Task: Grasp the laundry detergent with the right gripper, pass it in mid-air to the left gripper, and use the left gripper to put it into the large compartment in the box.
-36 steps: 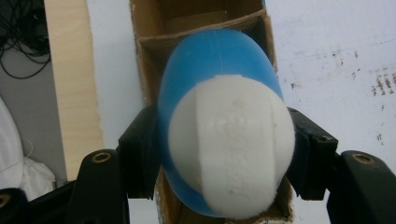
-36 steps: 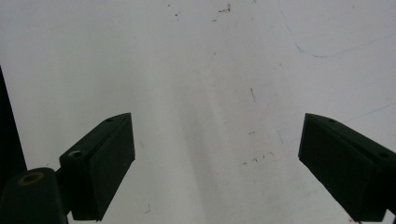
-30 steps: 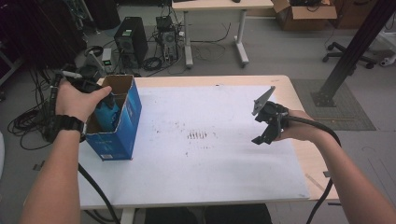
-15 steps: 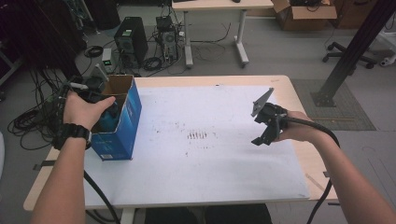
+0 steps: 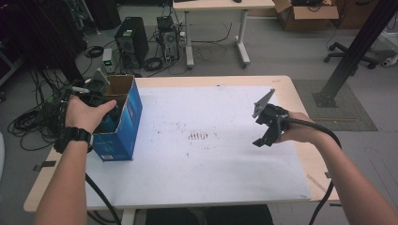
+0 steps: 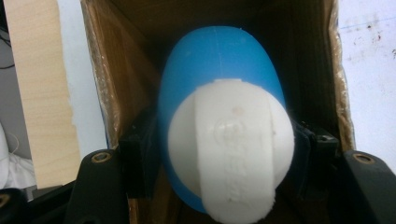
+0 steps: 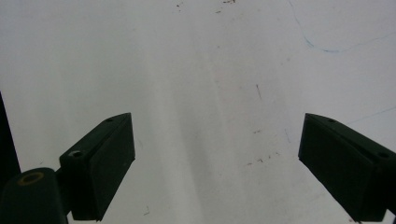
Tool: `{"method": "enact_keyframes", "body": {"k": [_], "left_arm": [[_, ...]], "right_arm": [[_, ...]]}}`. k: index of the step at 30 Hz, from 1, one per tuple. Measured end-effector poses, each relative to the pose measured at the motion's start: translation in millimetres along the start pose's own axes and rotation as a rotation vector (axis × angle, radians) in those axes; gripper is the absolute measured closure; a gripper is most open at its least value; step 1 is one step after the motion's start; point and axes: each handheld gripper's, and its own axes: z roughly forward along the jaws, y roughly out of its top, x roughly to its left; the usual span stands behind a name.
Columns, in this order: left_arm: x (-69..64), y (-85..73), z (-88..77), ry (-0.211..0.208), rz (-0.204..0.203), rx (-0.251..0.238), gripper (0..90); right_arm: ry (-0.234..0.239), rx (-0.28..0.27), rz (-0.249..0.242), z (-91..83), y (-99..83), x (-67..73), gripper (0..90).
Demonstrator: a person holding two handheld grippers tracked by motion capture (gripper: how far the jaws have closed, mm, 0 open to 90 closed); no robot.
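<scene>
1. Clamped between the pads of the left gripper (image 6: pixel 224 186): 1 blue egg-shaped plastic bottle with a white cap (image 6: pixel 224 135), long axis pointing down into the open blue cardboard box (image 5: pixel 123 123).
2. Farther right, well apart over the white table sheet (image 5: pixel 211 173): right gripper (image 7: pixel 217 168), jaws spread, holding nothing.

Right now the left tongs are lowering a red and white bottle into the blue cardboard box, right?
Not quite: the bottle is blue with a white cap, not red, as the left gripper view shows. The left tongs do grip it inside the blue cardboard box.

The right gripper (image 7: pixel 217 170) holds its black jaws wide apart over the speckled white tabletop (image 7: pixel 205 70).
</scene>
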Motion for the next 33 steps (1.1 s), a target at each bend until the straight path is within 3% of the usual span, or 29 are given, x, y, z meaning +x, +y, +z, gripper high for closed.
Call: {"method": "enact_keyframes", "body": {"k": [23, 33], "left_arm": [[-2.9, -3.5, -4.6, 0.023, 0.011, 0.014, 35.3], [-4.3, -2.5, -25.2, 0.034, 0.033, -0.003, 31.3]], "right_arm": [[0.004, 0.001, 0.005, -0.2, -3.1, 2.6, 10.5], [0.006, 0.003, -0.002, -3.3, -2.1, 3.9, 10.5]]}}
